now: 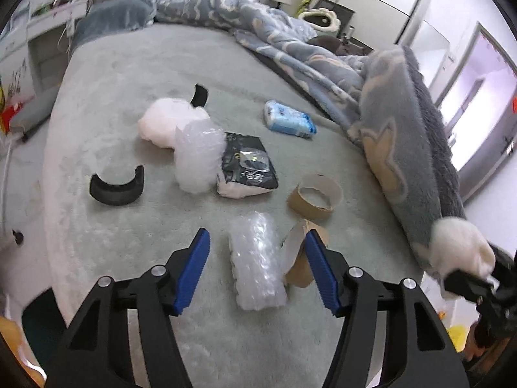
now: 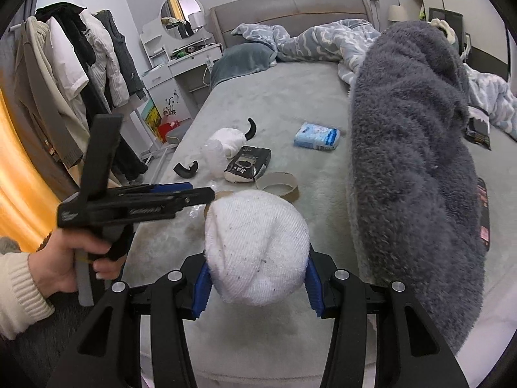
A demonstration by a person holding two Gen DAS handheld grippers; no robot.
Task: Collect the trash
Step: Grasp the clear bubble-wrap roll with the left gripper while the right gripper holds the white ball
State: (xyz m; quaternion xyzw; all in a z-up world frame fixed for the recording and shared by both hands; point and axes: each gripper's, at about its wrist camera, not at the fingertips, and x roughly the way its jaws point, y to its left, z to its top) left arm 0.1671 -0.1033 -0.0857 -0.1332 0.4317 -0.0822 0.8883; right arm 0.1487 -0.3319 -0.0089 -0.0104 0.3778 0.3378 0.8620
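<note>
A flat piece of bubble wrap (image 1: 255, 265) lies on the grey bedspread (image 1: 129, 74), between the blue pads of my left gripper (image 1: 255, 232). The pads stand clear of it on both sides, so the gripper is open. A torn cardboard piece (image 1: 302, 268) lies against the right pad. Seen from the side in the right wrist view, the left gripper (image 2: 208, 194) is held by a hand (image 2: 64, 265). My right gripper (image 2: 258, 260) is shut on a white cloth wad (image 2: 258, 245), lifted off the bed; the wad (image 1: 462, 249) also shows at the far right of the left wrist view.
Farther up the bed lie a cardboard tape ring (image 1: 315, 199), a black packet (image 1: 248, 168), another bubble wrap (image 1: 197, 158), a white wad (image 1: 164, 123), two black curved pieces (image 1: 118, 187), (image 1: 200, 95) and a tissue pack (image 1: 289, 119). A fluffy blanket (image 2: 413, 161) is heaped on the right.
</note>
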